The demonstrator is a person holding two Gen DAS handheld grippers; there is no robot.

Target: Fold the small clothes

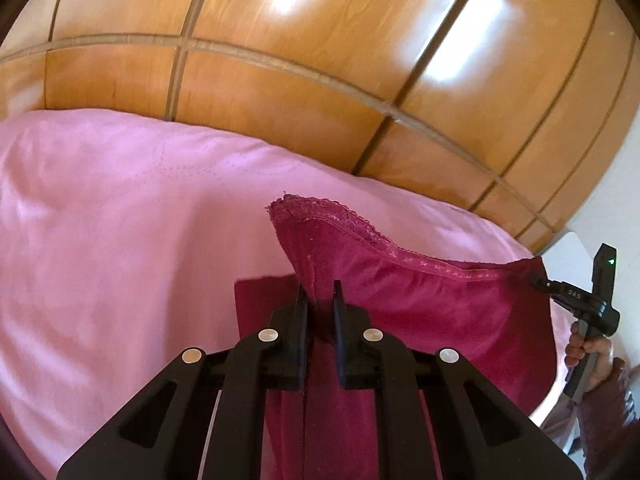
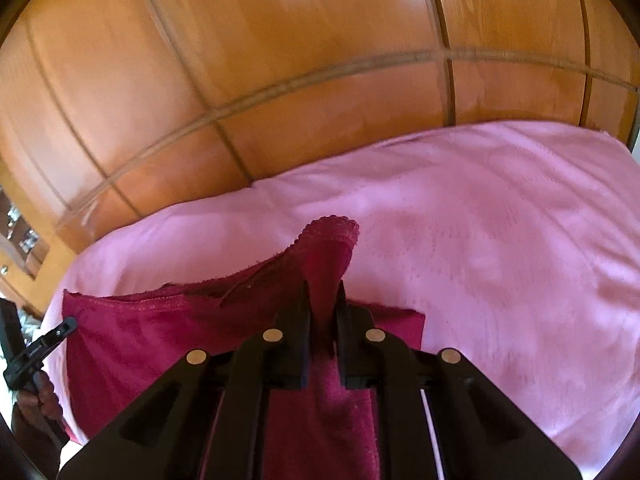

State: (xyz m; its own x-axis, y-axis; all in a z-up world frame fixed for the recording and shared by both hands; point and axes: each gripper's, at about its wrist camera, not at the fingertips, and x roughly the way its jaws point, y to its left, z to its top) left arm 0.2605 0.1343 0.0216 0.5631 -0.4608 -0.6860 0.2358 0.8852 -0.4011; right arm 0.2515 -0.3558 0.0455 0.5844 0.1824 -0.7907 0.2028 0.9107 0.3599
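A small dark-red garment (image 1: 420, 300) with a lace-trimmed edge is held up over a pink bedcover (image 1: 120, 240). My left gripper (image 1: 320, 292) is shut on its left corner, and the cloth bunches between the fingers. At the far right of that view my right gripper (image 1: 538, 280) pinches the other corner in a person's hand (image 1: 592, 356). In the right wrist view my right gripper (image 2: 324, 294) is shut on a raised corner of the garment (image 2: 160, 340). The left gripper (image 2: 70, 324) grips the far left corner there. The top edge sags between the two grippers.
The pink bedcover (image 2: 500, 260) spreads wide on both sides of the garment. Behind it stands a wall of glossy wooden wardrobe panels (image 1: 300, 80) with grooved seams. A glass-fronted shelf (image 2: 20, 236) shows at the left edge of the right wrist view.
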